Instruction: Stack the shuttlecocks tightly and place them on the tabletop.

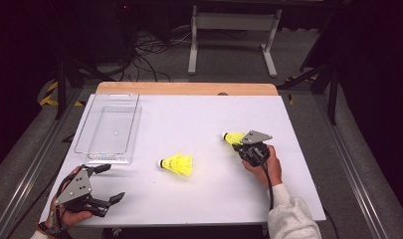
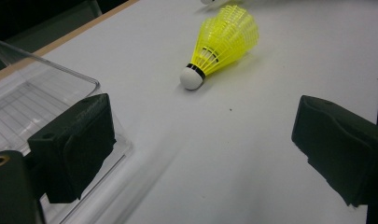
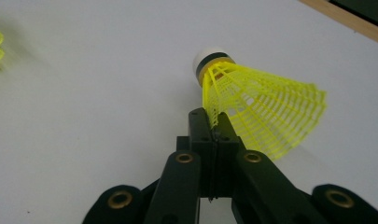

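Right gripper (image 3: 213,122) clamped on skirt of shuttlecock (image 3: 259,107) — cork points away, axis along jaws. Tray (image 1: 109,127) far left; left gripper (image 1: 105,183) spread wide, nearer second shuttlecock (image 1: 177,164).

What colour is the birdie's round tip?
White, with a black band; the shuttlecock shows it best in the left gripper view.

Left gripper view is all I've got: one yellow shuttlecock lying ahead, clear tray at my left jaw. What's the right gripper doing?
Observer: The right gripper is shut on the skirt edge of a second shuttlecock.
Operator: Where on the table?
Observer: Right of centre in the high view, with the loose shuttlecock lying between the two grippers.
Operator: Anything in the tray?
Observer: The tray looks empty from above, at the table's far left corner.
Operator: My jaws?
Observer: The left gripper is open, near the table's front left corner.
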The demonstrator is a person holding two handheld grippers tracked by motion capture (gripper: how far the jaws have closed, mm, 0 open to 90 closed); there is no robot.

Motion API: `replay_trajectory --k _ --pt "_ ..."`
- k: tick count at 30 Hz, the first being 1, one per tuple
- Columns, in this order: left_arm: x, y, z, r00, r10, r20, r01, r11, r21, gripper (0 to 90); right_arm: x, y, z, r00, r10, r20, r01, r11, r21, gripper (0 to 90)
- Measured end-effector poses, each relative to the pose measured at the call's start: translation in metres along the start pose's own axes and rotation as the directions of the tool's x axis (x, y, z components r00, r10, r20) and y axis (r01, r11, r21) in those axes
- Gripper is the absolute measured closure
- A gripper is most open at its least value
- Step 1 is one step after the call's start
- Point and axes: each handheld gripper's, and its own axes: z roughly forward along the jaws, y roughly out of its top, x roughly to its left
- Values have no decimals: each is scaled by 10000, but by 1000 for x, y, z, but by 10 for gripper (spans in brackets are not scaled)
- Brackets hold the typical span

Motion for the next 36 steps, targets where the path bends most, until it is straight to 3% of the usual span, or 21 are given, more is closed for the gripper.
replay_trajectory --k 21,36 --pt "0 0 1 10000 15 13 -15 10000 31 68 14 13 -32 9979 -611 -233 578 9908 -1224 900" --pt "0 0 1 10000 6 1 -6 10000 10 68 27 20 -45 9929 -1027 -593 912 9809 -1716 900"
